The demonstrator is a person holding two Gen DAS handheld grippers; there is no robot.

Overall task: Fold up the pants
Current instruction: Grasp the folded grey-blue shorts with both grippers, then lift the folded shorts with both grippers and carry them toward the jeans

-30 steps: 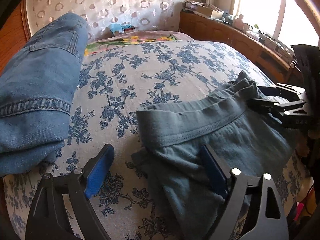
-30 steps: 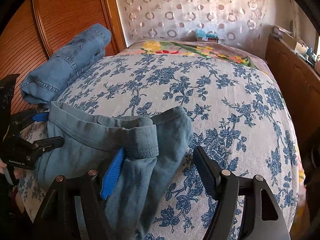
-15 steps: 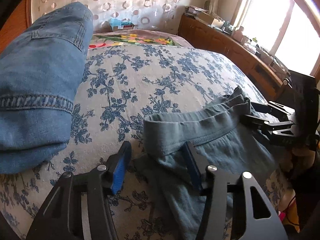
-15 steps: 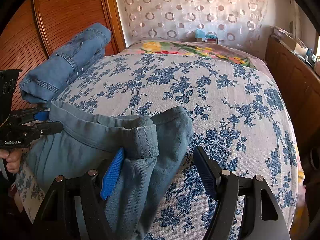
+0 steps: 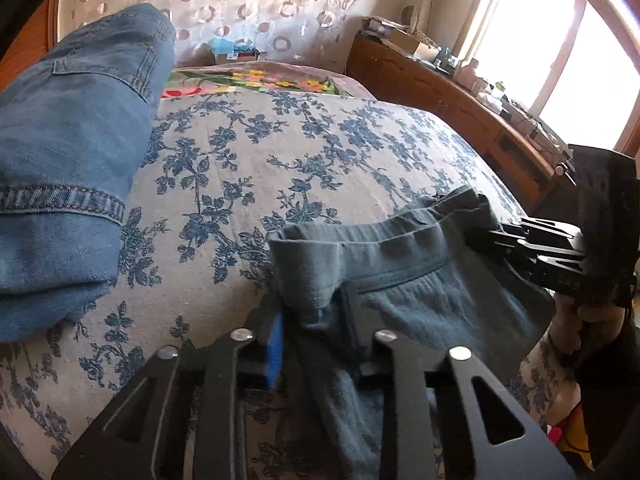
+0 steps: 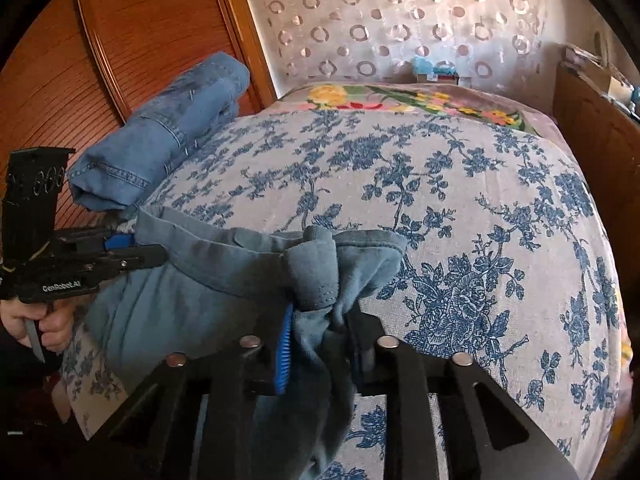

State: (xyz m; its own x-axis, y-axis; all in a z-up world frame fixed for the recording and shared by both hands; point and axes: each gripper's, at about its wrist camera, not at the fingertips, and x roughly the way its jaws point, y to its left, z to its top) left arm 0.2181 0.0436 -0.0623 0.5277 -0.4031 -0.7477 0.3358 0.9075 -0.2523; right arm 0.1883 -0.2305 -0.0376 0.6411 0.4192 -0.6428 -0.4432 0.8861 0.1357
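1. Both grippers have just been closing; left gripper (image 5: 312, 332) and right gripper (image 6: 320, 344) now pinch the waistband of the grey-blue pants (image 5: 420, 304), one at each end
2. Pants lie at the near edge of the flowery bed (image 6: 460, 208), waistband running straight from one gripper to the other
3. Left gripper reads "GenRobot.AI"

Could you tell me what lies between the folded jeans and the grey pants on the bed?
Only bare floral bedspread separates the jeans from the pants; the left wrist view shows it best.
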